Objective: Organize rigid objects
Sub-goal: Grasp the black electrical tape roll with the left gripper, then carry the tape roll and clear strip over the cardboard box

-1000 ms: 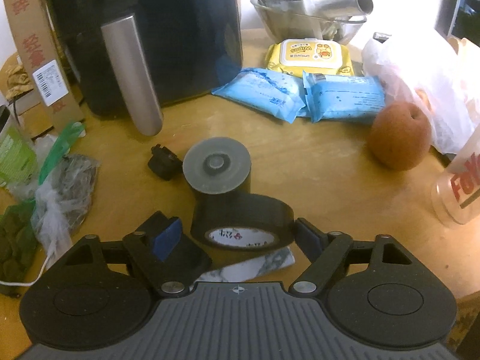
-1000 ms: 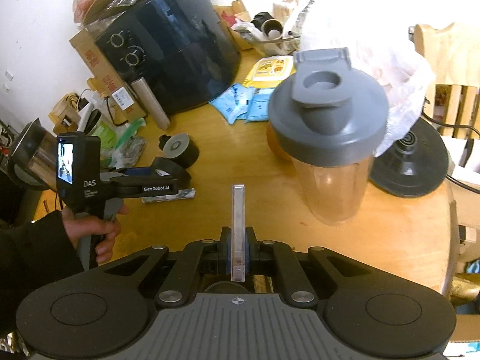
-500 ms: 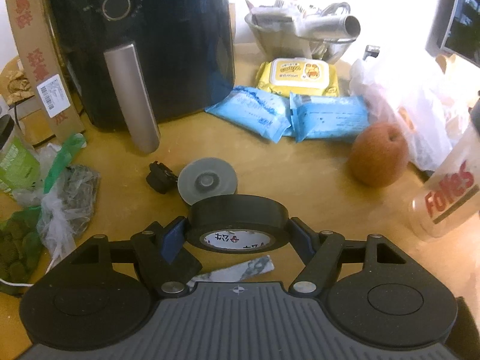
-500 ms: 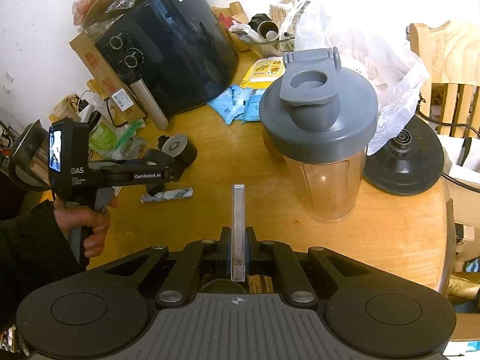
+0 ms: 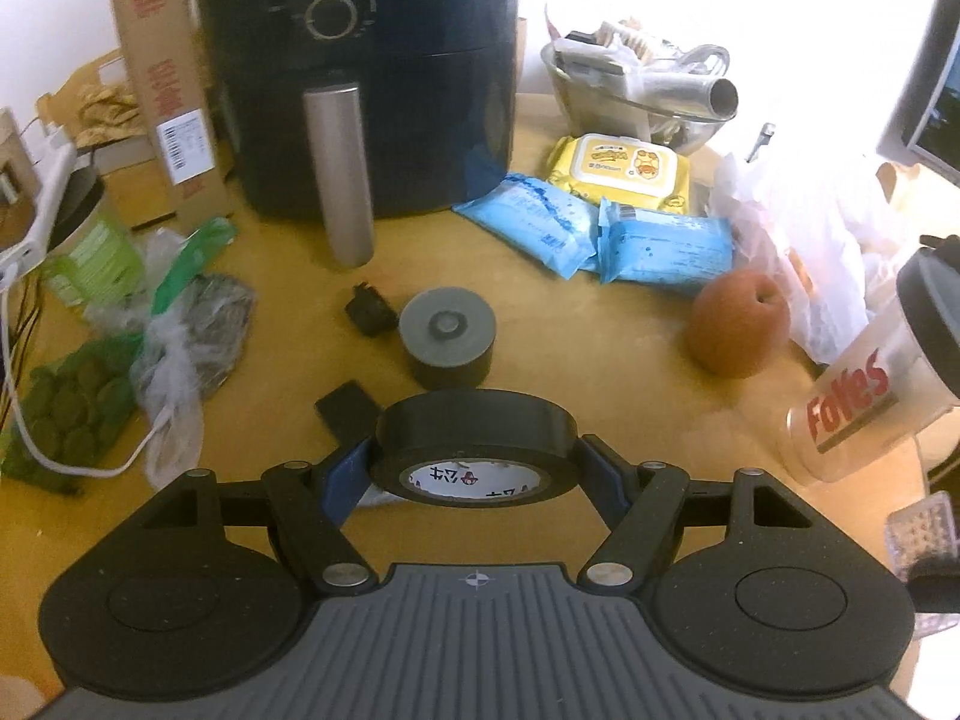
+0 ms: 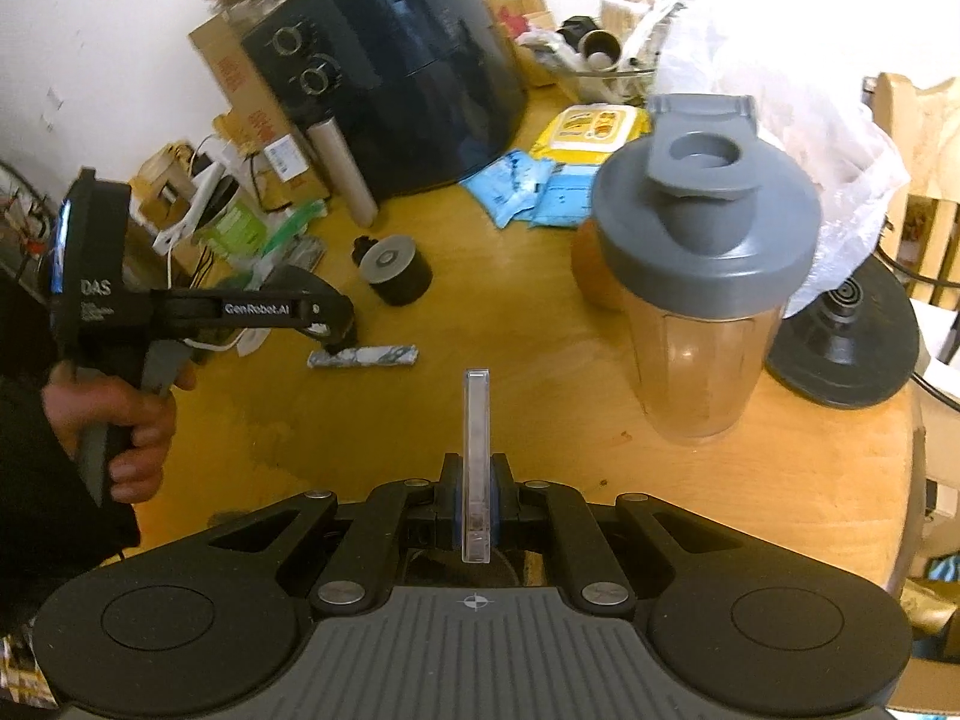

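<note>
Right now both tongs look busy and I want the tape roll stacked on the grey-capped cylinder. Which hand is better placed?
Left. The left tongs already grip the black tape roll just short of the grey-capped cylinder. The right tongs hold a clear flat piece, farther away.

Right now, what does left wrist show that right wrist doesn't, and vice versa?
Left wrist only: the black tape roll clamped in the left gripper, seen full on, and the brown fruit unobstructed.
Right wrist only: the thin clear case pinched in the right gripper, the person's hand on the left gripper's handle, and the black round base.
Both: air fryer, grey-topped roll, blue packets, shaker bottle.
</note>
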Available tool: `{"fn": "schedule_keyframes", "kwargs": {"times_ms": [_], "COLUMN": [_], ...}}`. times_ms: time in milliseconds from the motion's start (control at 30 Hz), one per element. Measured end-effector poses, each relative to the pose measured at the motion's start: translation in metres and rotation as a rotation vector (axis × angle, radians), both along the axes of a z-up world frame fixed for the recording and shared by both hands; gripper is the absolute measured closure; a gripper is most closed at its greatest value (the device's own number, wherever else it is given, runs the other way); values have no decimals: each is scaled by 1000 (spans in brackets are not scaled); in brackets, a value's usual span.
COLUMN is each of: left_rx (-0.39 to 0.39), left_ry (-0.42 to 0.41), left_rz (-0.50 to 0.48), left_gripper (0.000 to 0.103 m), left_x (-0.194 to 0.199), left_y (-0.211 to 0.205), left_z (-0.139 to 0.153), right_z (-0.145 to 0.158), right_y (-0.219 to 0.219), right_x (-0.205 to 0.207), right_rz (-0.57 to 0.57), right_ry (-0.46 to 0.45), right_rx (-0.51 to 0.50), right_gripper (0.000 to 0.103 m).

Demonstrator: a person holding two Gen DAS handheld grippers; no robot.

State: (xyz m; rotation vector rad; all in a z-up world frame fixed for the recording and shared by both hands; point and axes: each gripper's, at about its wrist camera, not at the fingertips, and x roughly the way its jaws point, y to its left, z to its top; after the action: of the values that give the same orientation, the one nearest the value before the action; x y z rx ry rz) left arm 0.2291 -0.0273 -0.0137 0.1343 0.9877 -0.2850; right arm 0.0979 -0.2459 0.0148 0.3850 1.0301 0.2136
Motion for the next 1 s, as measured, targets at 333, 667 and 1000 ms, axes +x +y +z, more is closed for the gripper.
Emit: {"fn": "schedule_keyframes", "kwargs": {"times_ms": [333,667,1000], "left_rx": [-25,-55,-78], "left_ry": [4,3,34], "left_rz": [41,49,32], "left_gripper": [30,30,30], "left_x": [-32,-66,-99], "left_y": [15,16,12], "left_z": [20,35,32], "right_z": [0,3,3], "right_y": [12,19,21], "right_x": [-7,-14,-22], "right_rz": [68,112,146], "right_ry": [4,-1,-1], "right_rx": [18,32,38], "right_gripper": [92,92,92]}}
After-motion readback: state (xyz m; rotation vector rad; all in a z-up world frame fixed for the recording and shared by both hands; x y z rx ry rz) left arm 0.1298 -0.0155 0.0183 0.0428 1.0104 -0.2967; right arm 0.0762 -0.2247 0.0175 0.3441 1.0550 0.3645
